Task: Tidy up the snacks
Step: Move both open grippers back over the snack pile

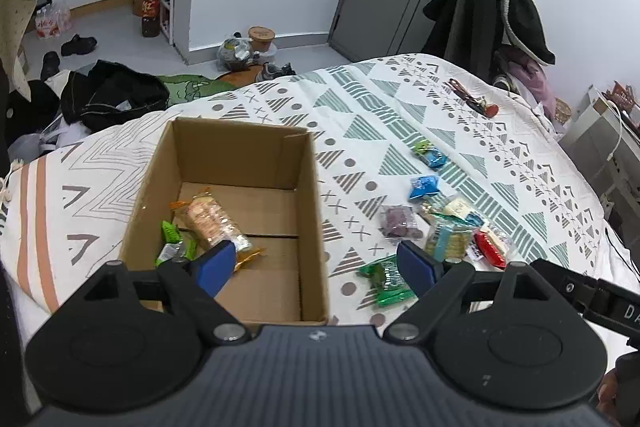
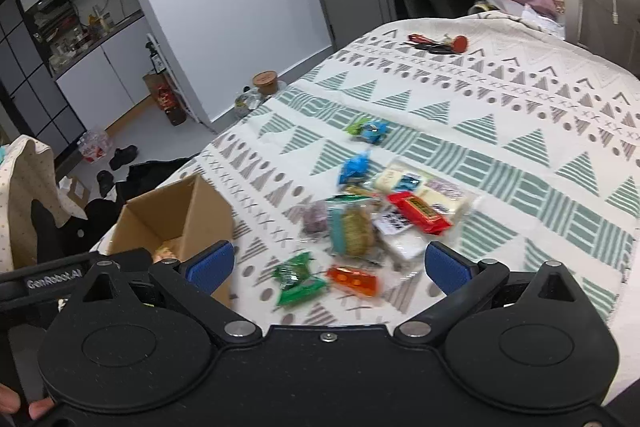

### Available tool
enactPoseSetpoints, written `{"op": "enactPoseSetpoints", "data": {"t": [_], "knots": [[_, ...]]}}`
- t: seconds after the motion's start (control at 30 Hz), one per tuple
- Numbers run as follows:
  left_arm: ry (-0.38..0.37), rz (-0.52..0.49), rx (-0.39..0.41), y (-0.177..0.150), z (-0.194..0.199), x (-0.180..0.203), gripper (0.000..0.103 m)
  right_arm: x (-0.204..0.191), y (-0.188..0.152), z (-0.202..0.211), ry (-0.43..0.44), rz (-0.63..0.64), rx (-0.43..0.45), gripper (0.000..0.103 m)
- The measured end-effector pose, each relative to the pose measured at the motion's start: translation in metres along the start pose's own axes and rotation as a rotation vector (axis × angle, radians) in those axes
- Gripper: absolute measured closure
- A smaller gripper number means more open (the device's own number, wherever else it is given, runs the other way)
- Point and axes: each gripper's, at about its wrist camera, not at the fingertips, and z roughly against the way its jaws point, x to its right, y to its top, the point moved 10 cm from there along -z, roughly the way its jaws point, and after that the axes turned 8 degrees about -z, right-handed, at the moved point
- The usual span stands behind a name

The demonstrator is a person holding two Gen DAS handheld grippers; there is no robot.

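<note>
A brown cardboard box [image 1: 308,211] stands open on the patterned bedspread [image 1: 500,131]. Inside lie a clear pack of crackers [image 1: 212,221] and a small green packet [image 1: 172,239]. My left gripper [image 1: 318,267] hovers open over the box's near right wall, nothing between its blue pads. To the right, several snacks lie loose: green packet [image 1: 386,281], red bar [image 1: 488,249], blue packets [image 1: 424,185]. My right gripper [image 2: 328,265] hangs open above the green packet [image 2: 298,281] and an orange packet [image 2: 354,279]. The red bar [image 2: 420,213] and the box [image 2: 176,219] also show there.
Red-handled tools [image 1: 474,99] lie at the bed's far side. Clothes hang on a rack [image 1: 492,11] by the grey door. Dark bags and shoes litter the floor [image 1: 112,95] to the left. A white unit [image 2: 600,11] stands right of the bed.
</note>
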Motion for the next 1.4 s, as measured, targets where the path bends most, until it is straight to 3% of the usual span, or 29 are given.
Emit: {"op": "enactPoseSetpoints", "data": {"t": [0.6, 0.77, 1.03, 1.17, 1.4], "knots": [[-0.051, -0.069, -0.01, -0.001, -0.013, 0.068, 0.016, 0.065, 0.0, -0.004, 0.005, -0.015, -0.01, 0.001], [-0.061, -0.054, -0.021, -0.005, -0.027, 0.078, 0.018, 0.077, -0.012, -0.022, 0.044, -0.048, -0.061, 0.015], [-0.034, -0.045, -0.054, -0.012, -0.056, 0.086, 0.021, 0.09, -0.005, -0.048, 0.065, -0.087, -0.062, 0.019], [-0.026, -0.039, -0.069, -0.015, -0.069, 0.089, 0.029, 0.097, -0.001, -0.062, 0.07, -0.103, -0.07, 0.033], [-0.003, -0.026, -0.115, -0.023, -0.098, 0.09, 0.039, 0.101, 0.012, -0.084, 0.078, -0.106, -0.063, 0.04]]}}
